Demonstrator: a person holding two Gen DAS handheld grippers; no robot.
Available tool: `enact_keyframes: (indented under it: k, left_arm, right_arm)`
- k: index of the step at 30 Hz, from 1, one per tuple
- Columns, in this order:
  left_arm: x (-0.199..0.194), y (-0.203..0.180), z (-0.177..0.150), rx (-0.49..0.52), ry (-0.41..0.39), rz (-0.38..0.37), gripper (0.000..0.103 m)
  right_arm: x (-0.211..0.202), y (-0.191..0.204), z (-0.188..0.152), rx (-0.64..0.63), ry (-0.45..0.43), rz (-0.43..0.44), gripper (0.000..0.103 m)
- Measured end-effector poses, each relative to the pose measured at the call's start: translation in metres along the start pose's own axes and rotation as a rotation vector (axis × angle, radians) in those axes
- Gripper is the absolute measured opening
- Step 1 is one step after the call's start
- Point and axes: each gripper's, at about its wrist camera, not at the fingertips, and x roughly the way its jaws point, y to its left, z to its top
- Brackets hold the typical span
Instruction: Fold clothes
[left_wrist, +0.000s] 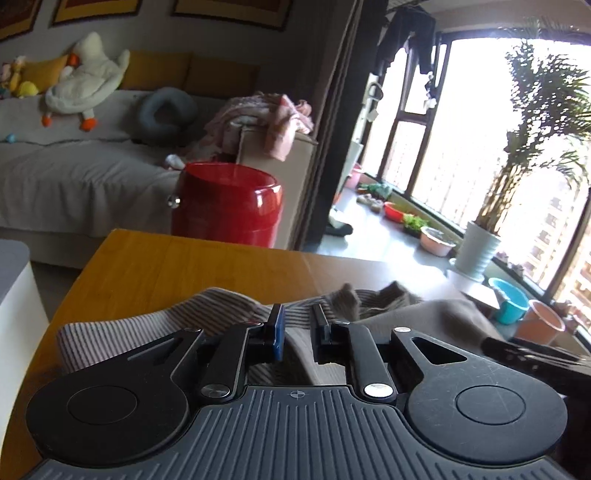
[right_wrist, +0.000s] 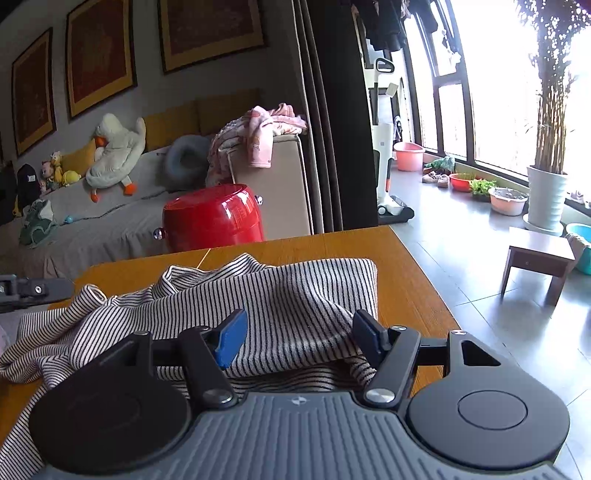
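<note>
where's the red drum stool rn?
The red drum stool stands on the floor just past the wooden table's far edge, against the sofa armrest; left of centre in both wrist views.

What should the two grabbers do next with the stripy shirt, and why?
Probably close the right gripper on the striped shirt. Its jaws stand open around a raised fold, while the left gripper looks nearly shut on cloth. The shirt lies rumpled on the table, so both need a hold.
</note>
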Motion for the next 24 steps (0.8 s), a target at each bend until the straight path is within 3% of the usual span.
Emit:
enact_keyframes:
  k: [4, 7, 8, 10, 11, 12, 14, 16, 19, 24]
  left_arm:
    - [0.003, -0.012, -0.014, -0.036, 0.101, -0.167, 0.032]
    - [0.022, -0.01, -0.033, 0.009, 0.177, -0.08, 0.031]
    - [0.024, -0.007, -0.035, 0.01, 0.18, -0.071, 0.025]
    - [0.015, -0.003, -0.031, -0.018, 0.172, -0.069, 0.028]
    - [0.006, -0.003, -0.031, -0.022, 0.155, -0.053, 0.042]
    - [-0.004, -0.003, -0.031, -0.02, 0.135, -0.032, 0.068]
    - [-0.023, -0.005, -0.037, -0.014, 0.098, -0.03, 0.084]
    - [-0.035, -0.006, -0.043, -0.013, 0.08, -0.031, 0.087]
    - [-0.027, -0.005, -0.053, -0.034, 0.129, -0.014, 0.092]
    - [-0.025, 0.008, -0.052, -0.102, 0.139, -0.027, 0.097]
  right_arm:
    - [0.01, 0.011, 0.002, -0.07, 0.082, -0.011, 0.064]
    - [0.019, 0.02, 0.005, -0.14, 0.155, -0.023, 0.064]
    - [0.02, 0.025, 0.007, -0.179, 0.174, -0.03, 0.064]
    - [0.018, 0.037, 0.015, -0.257, 0.195, -0.03, 0.064]
    - [0.015, 0.043, 0.022, -0.277, 0.193, -0.01, 0.064]
    - [0.009, 0.049, 0.03, -0.291, 0.18, 0.021, 0.064]
    - [0.002, 0.064, 0.049, -0.278, 0.168, 0.097, 0.064]
    - [0.001, 0.08, 0.068, -0.22, 0.192, 0.197, 0.064]
    - [0.015, 0.109, 0.083, -0.142, 0.28, 0.327, 0.064]
    - [0.05, 0.165, 0.082, -0.278, 0.318, 0.358, 0.064]
